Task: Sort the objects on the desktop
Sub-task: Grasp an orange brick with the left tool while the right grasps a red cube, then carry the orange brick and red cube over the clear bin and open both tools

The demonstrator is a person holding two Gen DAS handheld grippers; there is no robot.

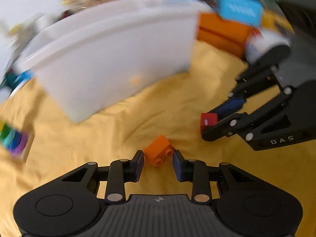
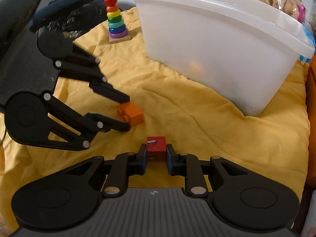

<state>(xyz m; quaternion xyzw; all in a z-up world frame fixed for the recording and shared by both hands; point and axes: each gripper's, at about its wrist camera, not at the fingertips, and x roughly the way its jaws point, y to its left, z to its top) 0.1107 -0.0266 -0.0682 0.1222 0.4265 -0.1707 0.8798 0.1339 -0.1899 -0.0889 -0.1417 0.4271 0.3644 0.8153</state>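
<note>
The fingers of the left gripper [image 1: 158, 159] are seen on either side of an orange brick [image 1: 159, 150], low in the middle of the left wrist view; the blue pads stand at the brick's edges, but whether they press on it cannot be made out. In the right wrist view the same gripper [image 2: 126, 113] is shown at middle left, with one black finger above the brick [image 2: 131, 113] and one below it. The fingers of the right gripper [image 2: 156, 155] are closed on a red cube [image 2: 156, 148], which is pinched between the pads low in the frame; a white printed mark is seen on its faces, too small to read. The brick is of moulded plastic with two round studs facing the camera.

Both blocks lie on a wrinkled yellow cloth [image 2: 197, 122]. A translucent white plastic bin [image 2: 217, 49] stands on it at upper right, a faint orange shape showing through its wall. A stacking toy of rainbow rings [image 2: 116, 19] on a wooden base stands at upper left. The left wrist view is smeared by motion: the bin [image 1: 110, 59] and the objects behind it are hard to make out, and the ring toy [image 1: 13, 138] is cut off at the left edge.
</note>
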